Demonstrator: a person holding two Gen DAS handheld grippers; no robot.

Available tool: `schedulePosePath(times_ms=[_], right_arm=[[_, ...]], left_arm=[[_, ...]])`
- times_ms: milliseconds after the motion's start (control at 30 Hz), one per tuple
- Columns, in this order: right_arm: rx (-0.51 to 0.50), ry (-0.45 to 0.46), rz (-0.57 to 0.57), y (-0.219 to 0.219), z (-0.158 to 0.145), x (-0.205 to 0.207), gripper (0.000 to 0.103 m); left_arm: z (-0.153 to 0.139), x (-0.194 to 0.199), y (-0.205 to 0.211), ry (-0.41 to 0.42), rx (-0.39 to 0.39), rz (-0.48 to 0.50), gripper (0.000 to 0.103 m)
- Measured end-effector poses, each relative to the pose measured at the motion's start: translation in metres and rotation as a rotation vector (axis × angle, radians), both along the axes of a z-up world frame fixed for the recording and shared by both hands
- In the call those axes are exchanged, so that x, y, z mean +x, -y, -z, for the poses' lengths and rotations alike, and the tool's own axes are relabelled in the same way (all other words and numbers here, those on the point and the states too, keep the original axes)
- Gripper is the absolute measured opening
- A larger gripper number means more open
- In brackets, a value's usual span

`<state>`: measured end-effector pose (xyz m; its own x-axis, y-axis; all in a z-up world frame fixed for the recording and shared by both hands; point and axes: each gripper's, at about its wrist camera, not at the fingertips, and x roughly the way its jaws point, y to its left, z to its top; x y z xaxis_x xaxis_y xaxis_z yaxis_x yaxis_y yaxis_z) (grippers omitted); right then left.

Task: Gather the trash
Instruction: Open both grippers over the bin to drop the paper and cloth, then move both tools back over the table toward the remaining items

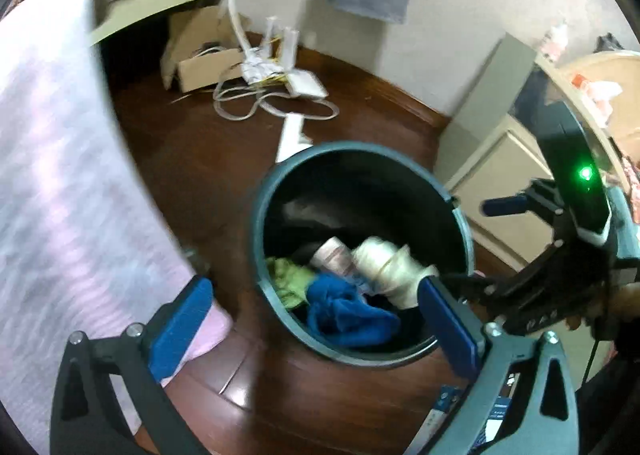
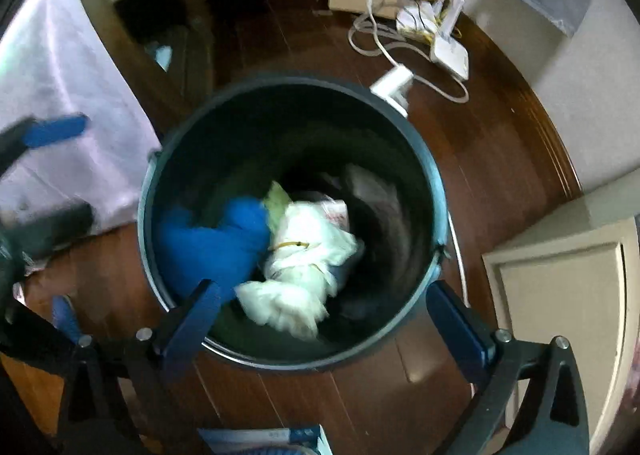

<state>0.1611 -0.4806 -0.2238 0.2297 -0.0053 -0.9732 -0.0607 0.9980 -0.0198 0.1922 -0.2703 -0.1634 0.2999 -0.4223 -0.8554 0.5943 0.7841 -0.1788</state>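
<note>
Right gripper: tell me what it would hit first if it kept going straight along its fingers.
Probably the white crumpled bag in the trash bin. The right gripper is open and points into the bin's mouth; depth is unclear.

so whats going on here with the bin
A person holds a hand-held gripper in each hand over a round bin on the wood floor. Both the left hand-held gripper and the right hand-held gripper are open and empty. A blue cloth, white wad and green scrap lie inside.

No legible text, labels or numbers; small print blurred.
</note>
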Motion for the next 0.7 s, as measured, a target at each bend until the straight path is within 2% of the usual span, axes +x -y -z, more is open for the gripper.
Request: schedulePosePath(times_ms=[133, 233, 700], right_arm=[[-0.023, -0.024, 0.035, 0.005, -0.002, 0.001, 0.103], [-0.042, 0.000, 0.014, -0.004, -0.012, 0.004, 0.103], [-0.014, 0.141, -0.085, -0.052, -0.064, 0.013, 0.103]], left_arm=[[-0.005, -0.005, -0.019, 0.045, 0.044, -0.066, 0.102], [-0.011, -0.009, -0.028, 0.081, 0.075, -0.106, 0.102], [-0.053, -0.014, -0.067, 0.175, 0.085, -0.206, 0.102]])
